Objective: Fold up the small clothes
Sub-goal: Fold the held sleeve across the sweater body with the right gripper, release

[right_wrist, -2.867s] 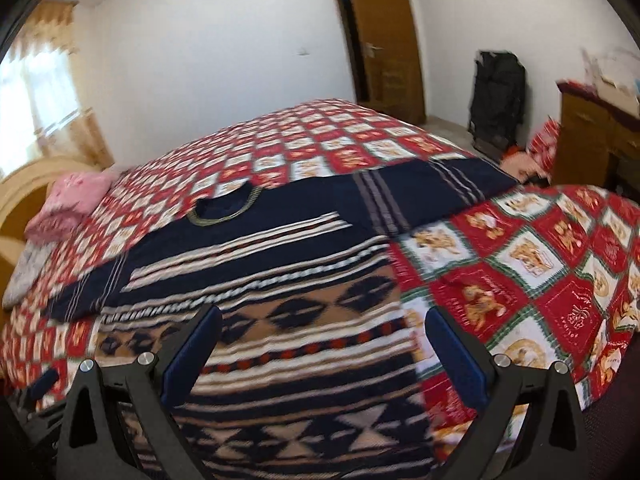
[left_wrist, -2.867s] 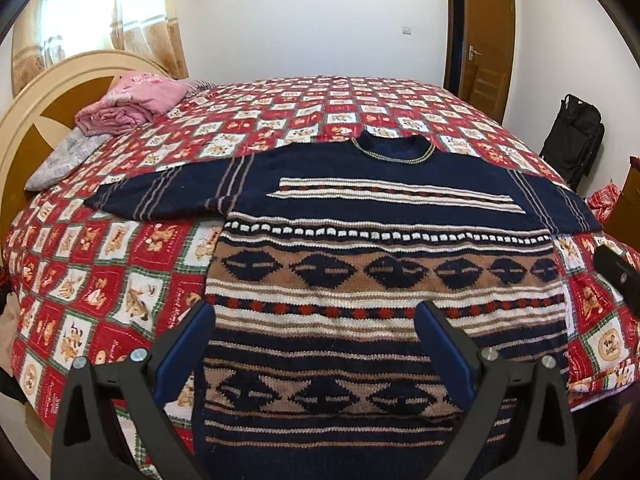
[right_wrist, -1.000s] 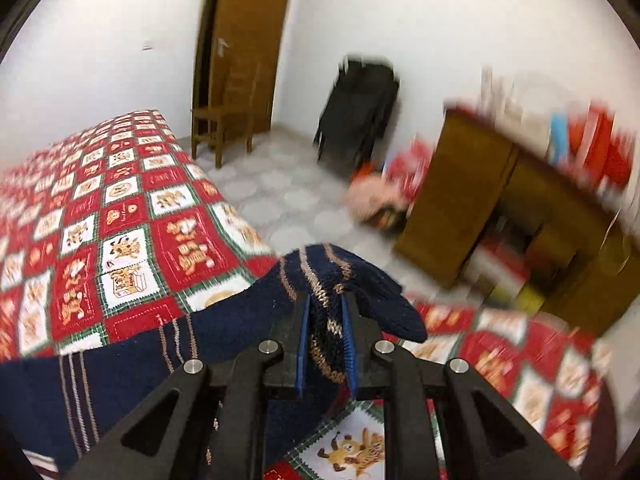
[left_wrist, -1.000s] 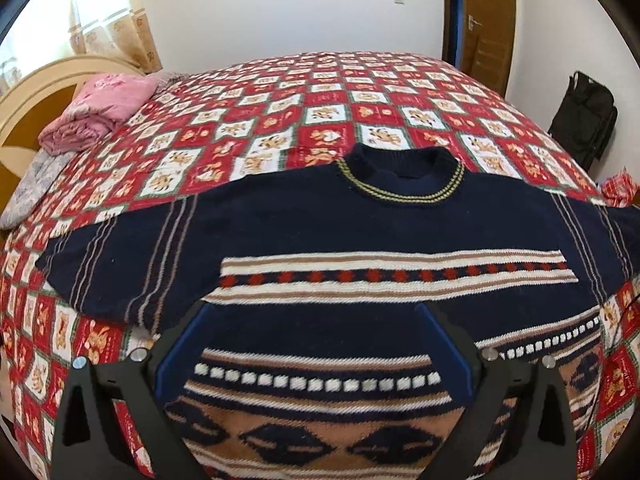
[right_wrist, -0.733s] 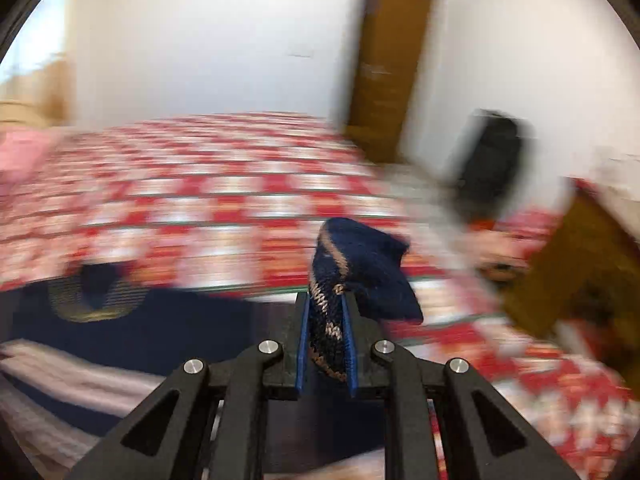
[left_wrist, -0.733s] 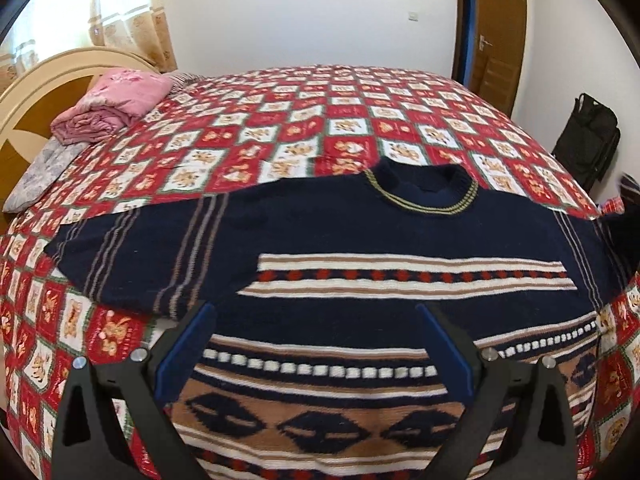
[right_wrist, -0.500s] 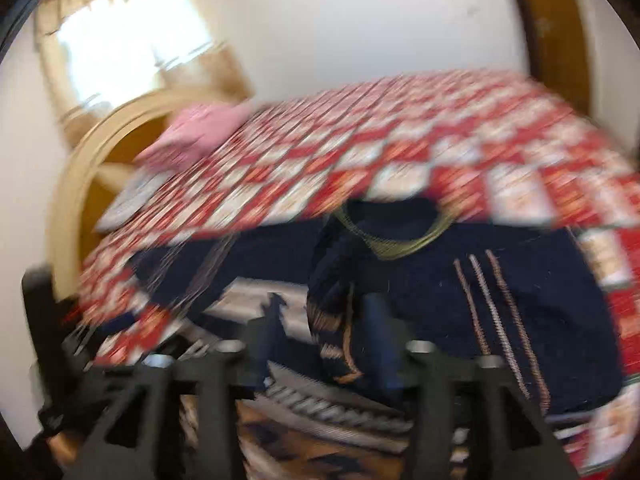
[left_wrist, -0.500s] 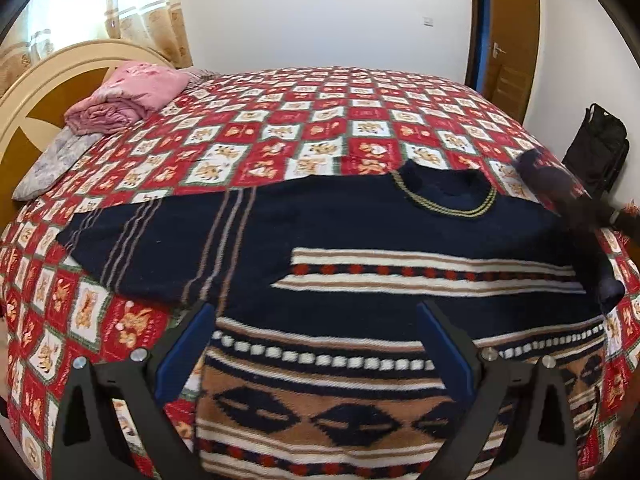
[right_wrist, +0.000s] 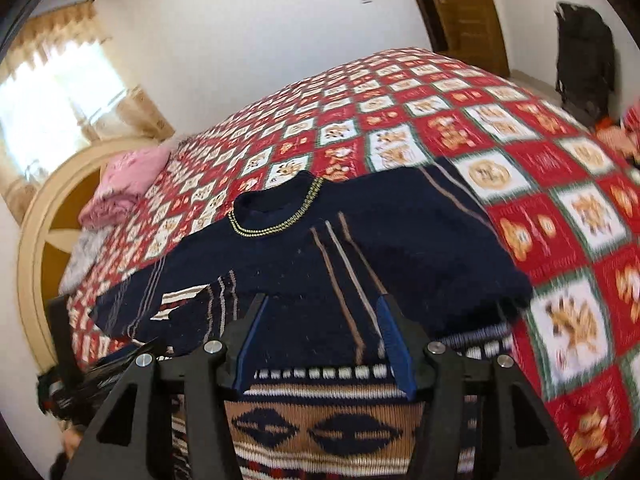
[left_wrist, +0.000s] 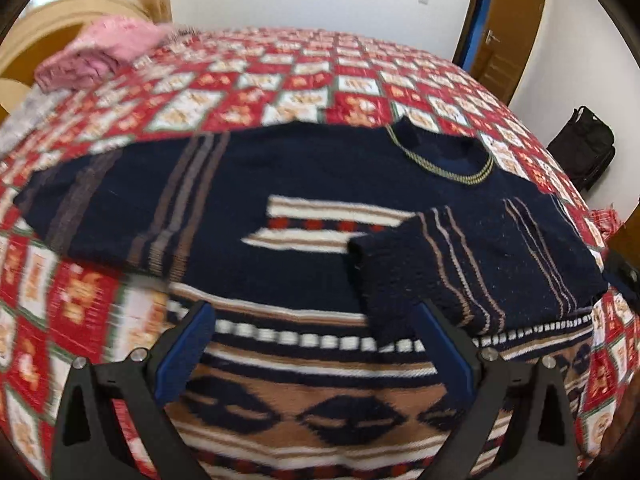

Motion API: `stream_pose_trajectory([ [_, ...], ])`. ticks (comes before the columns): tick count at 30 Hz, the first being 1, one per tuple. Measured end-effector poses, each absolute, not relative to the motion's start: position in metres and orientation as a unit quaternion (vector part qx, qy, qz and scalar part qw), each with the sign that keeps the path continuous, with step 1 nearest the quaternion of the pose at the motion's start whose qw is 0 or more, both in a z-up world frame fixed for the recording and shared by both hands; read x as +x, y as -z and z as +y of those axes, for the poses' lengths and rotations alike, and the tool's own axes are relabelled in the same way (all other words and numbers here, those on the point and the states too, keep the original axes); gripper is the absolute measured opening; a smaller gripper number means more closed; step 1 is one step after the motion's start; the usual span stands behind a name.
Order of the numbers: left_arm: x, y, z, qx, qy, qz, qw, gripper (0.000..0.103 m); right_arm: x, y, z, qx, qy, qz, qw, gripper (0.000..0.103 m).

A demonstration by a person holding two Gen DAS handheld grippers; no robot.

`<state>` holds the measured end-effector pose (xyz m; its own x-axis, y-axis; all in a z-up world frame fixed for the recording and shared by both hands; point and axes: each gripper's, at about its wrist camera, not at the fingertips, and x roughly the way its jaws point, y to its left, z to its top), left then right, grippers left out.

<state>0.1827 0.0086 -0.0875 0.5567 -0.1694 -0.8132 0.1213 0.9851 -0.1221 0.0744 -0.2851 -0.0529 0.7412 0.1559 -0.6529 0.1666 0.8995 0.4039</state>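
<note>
So the sweater [left_wrist: 304, 216] is a navy knit pullover with a crew neck trimmed in a thin yellow-green stripe, cream and tan bands with little red diamonds across the chest, a row of white squares under that, and a wide tan band with dark diamond shapes lower down. It's lying face up on the bed, on top of a red, white and green patchwork bedspread [left_wrist: 248, 92] with little animal squares. One sleeve [left_wrist: 460, 272] is folded in across the chest, its cuff landing near the middle of the striped bands, thin tan lines running along it. The other sleeve [left_wrist: 100, 204] is spread flat out to the side, reaching toward the headboard [right_wrist: 44, 248] end where a pink bundle of cloth [left_wrist: 100, 56] sits.

Tongs: the left gripper [left_wrist: 316, 344] is spread wide, hanging over the lower body of the sweater with nothing between the blue pads, not touching the knit as far as I can see. The right gripper [right_wrist: 324, 336] is about half open, jaws parted over the folded sleeve, and nothing is pinched between them. Can't tell if the tips brush the fabric.

Black bag [right_wrist: 584, 52] against the far wall by the wooden door [right_wrist: 464, 12].
</note>
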Motion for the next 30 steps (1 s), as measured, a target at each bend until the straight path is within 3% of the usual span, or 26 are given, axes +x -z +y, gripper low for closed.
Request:
stream_pose_trajectory([
  [2, 0.190, 0.094, 0.001, -0.050, 0.099, 0.469, 0.876, 0.098, 0.068, 0.061, -0.286, 0.228, 0.003, 0.365, 0.903, 0.056],
  [6, 0.201, 0.101, -0.015, -0.091, 0.144, 0.479, 0.861, 0.070, 0.065, 0.077, -0.283, 0.239, -0.002, 0.376, 0.896, 0.056],
  [8, 0.202, 0.104, -0.024, -0.086, 0.143, 0.480, 0.861, 0.069, 0.063, 0.082, -0.287, 0.247, 0.004, 0.379, 0.892, 0.056],
  [10, 0.200, 0.103, -0.034, -0.071, 0.146, 0.471, 0.867, 0.058, 0.059, 0.085, -0.293, 0.254, 0.012, 0.379, 0.890, 0.056],
  [12, 0.200, 0.103, -0.040, -0.064, 0.157, 0.472, 0.865, 0.028, 0.056, 0.086, -0.301, 0.260, 0.023, 0.378, 0.888, 0.056],
  [14, 0.198, 0.102, -0.045, -0.046, 0.154, 0.467, 0.870, 0.022, 0.052, 0.085, -0.311, 0.267, 0.038, 0.373, 0.888, 0.056],
  [17, 0.197, 0.099, -0.048, -0.025, 0.155, 0.459, 0.874, 0.015, 0.046, 0.078, -0.324, 0.280, 0.059, 0.362, 0.887, 0.056],
  [27, 0.221, 0.025, -0.016, -0.009, 0.156, 0.371, 0.915, 0.014, 0.024, 0.047, -0.354, 0.274, 0.115, 0.316, 0.901, 0.056],
  [30, 0.235, 0.028, -0.001, 0.017, 0.129, 0.370, 0.920, 0.014, 0.032, 0.052, -0.347, 0.260, 0.110, 0.329, 0.901, 0.056],
])
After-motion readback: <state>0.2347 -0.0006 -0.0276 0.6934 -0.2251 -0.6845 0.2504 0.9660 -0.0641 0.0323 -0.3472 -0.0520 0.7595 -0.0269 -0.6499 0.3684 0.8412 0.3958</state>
